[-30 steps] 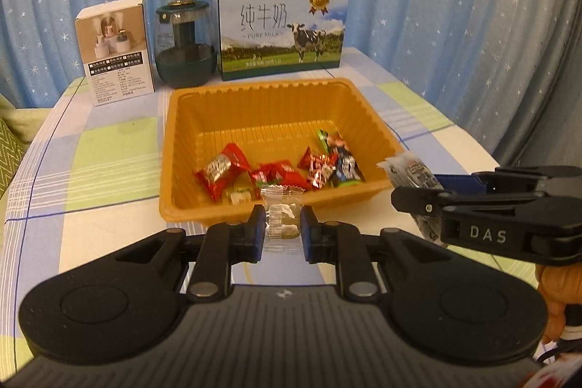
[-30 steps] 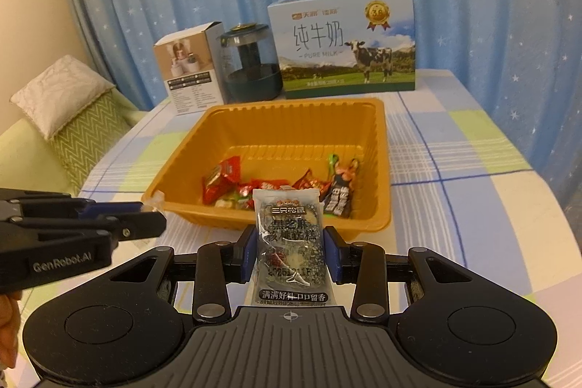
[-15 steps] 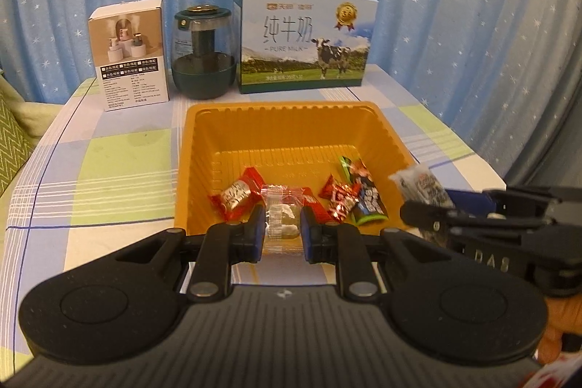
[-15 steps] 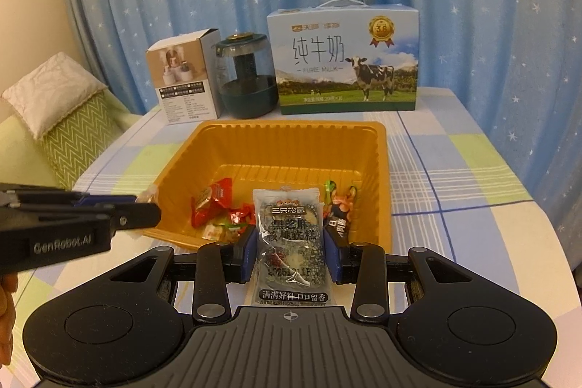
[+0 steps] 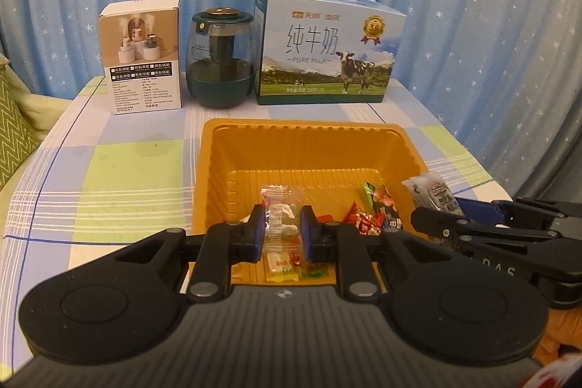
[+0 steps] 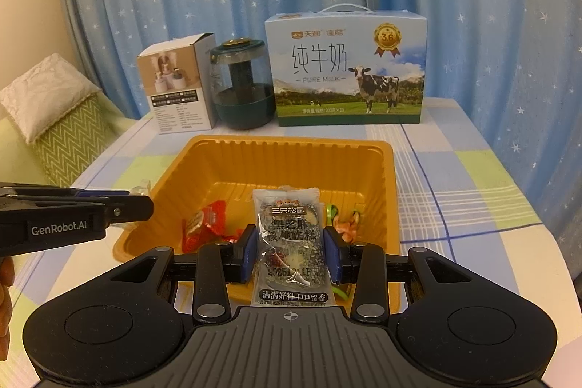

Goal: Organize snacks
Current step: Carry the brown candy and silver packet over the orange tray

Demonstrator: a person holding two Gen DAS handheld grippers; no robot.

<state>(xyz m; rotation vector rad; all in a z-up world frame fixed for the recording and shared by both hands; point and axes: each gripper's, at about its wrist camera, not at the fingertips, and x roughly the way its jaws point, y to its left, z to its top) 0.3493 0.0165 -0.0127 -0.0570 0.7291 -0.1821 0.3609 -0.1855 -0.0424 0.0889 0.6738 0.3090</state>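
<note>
An orange plastic tray [image 5: 309, 140] [image 6: 291, 151] sits mid-table with several wrapped sweets in it, among them a red packet [image 6: 202, 224] and a green-and-red one [image 5: 378, 199]. My left gripper [image 5: 282, 230] is shut on a clear-wrapped candy [image 5: 282, 206], held over the tray's near edge. My right gripper [image 6: 289, 244] is shut on a black sesame cake packet [image 6: 289, 242], also above the near part of the tray. In the left wrist view the right gripper comes in from the right with its packet [image 5: 433, 191]. In the right wrist view the left one enters from the left.
At the table's back stand a white humidifier box [image 5: 143, 60], a dark green humidifier [image 5: 222, 59] and a pure-milk carton [image 5: 327, 50]. Blue star curtains hang behind. A sofa with a green cushion [image 6: 69, 137] is on the left. A checked cloth [image 5: 109, 177] covers the table.
Both grippers have moved forward, from in front of the tray's near rim to over it, each still holding its snack. The tray and back-row items look closer.
</note>
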